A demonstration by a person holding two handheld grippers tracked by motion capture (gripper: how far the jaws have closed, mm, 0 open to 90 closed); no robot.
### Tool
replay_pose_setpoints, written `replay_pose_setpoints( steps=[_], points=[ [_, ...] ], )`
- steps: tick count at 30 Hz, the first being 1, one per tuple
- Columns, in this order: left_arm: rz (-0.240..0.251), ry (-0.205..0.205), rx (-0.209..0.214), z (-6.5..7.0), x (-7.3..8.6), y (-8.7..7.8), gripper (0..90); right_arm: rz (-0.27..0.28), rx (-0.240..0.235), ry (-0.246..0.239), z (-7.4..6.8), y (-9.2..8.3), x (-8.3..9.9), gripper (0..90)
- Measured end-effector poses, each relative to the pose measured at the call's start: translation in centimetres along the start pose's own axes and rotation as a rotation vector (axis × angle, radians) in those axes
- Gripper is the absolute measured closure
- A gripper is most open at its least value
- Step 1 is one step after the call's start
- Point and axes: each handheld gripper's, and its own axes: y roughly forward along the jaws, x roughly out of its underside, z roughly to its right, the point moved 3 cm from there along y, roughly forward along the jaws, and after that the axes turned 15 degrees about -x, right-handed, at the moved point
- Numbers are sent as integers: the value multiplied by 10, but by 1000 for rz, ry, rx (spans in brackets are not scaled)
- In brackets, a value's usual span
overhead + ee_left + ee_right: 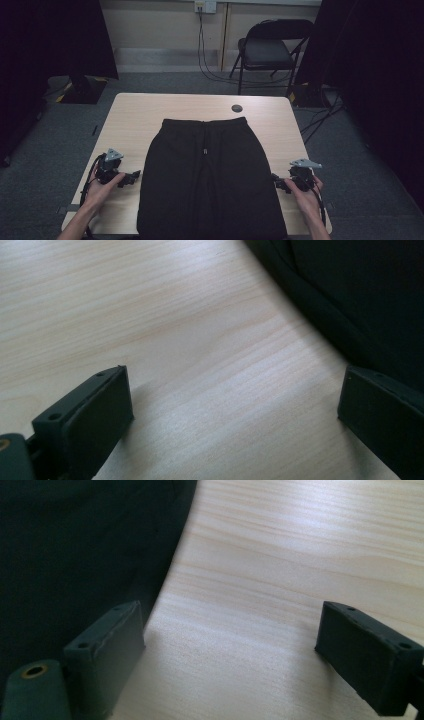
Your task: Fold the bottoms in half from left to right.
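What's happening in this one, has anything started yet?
A person sits at a wooden table with a two-jaw gripper in each hand. Black trousers lie flat in the middle, waistband at the far side. The left gripper and right gripper sit at either side of the trousers, pointing inward, jaws open with only bare tabletop between them. Nothing is gripped yet; it looks like the start of handling the garment.

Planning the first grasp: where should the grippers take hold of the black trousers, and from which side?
Grip the black trousers at their outer side edges. The left gripper and right gripper flank them with jaws open, and the cloth lies flat, so come in low from each side.
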Motion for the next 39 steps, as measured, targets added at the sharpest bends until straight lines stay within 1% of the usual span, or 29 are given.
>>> replay_pose_setpoints(
  steps=[3, 5, 6, 8, 10, 11, 12, 14, 15, 16, 17, 18, 19, 21, 22, 23, 24, 25, 26, 27, 29, 30, 31, 32, 33, 35, 37, 38, 39],
  points=[
    [-10, -6, -8, -1, -1, -1, 25, 1, 0, 1, 0, 0, 0, 109],
    [-11, -18, -18, -3, -1, -3, 107, 2, 2, 3, 0, 0, 0, 123],
    [-11, -18, -17, -4, -1, -4, 107, 2, 5, 5, 0, -1, -1, 145],
    [-12, -22, -12, -7, 0, -9, 170, 15, -10, 40, 0, -2, -1, 159],
    [-4, -32, 3, -8, 0, -11, 154, 12, -28, 41, -1, -3, -2, 170],
    [3, -28, -3, -9, -1, -14, 168, 8, -33, 38, -2, -4, -3, 168],
    [11, -20, -20, -9, -3, -17, 184, 28, -29, 31, -4, -7, -6, 172],
    [33, -8, -15, -9, -5, -26, 188, 54, -27, 11, -10, -13, -12, 175],
    [42, -11, -10, -8, -6, -29, 199, 82, -25, 2, -14, -19, -17, 179],
    [74, -8, 20, -4, -10, -38, 215, 111, -38, -16, -22, -27, -23, 195],
    [97, -17, 48, -1, -13, -43, 221, 122, -40, -38, -28, -31, -27, 208],
    [97, -17, 48, -1, -13, -43, 240, 122, -40, -38, -28, -31, -27, 208],
    [116, -11, 63, 2, -16, -47, 240, 133, -54, -57, -35, -34, -31, 216],
    [137, 29, 57, 12, -25, -56, 282, 143, -82, -96, -50, -40, -38, 228],
    [148, 50, 63, 18, -31, -60, 297, 154, -117, -139, -66, -43, -48, 243],
    [159, 75, 75, 25, -36, -62, 297, 154, -117, -139, -66, -43, -48, 243],
    [161, 87, 94, 31, -41, -63, 340, 161, -159, -175, -85, -42, -58, 252],
    [157, 95, 112, 38, -46, -63, 340, 161, -159, -175, -85, -42, -58, 252],
    [153, 116, 134, 45, -51, -61, 375, 152, -201, -229, -106, -35, -69, 274],
    [147, 138, 154, 52, -56, -59, 375, 152, -201, -229, -106, -35, -69, 274],
    [128, 176, 179, 63, -62, -51, 426, 141, -255, -268, -126, -25, -79, 321],
    [122, 171, 209, 67, -64, -47, 451, 136, -279, -286, -136, -18, -83, 339],
    [118, 167, 219, 71, -65, -42, 493, 129, -304, -301, -145, -10, -86, 358],
    [97, 159, 250, 77, -61, -32, 512, 91, -370, -325, -163, 8, -89, 434],
    [97, 159, 250, 77, -61, -32, 524, 91, -370, -325, -163, 8, -89, 434],
    [47, 178, 267, 83, -55, -24, 546, 32, -413, -362, -180, 29, -87, 443],
    [20, 232, 262, 88, -50, -20, 563, -38, -448, -378, -193, 51, -83, 478],
    [14, 226, 261, 89, -48, -18, 584, -88, -463, -391, -202, 70, -78, 485],
    [8, 216, 270, 89, -47, -16, 584, -88, -463, -391, -202, 70, -78, 485]
  ],
)
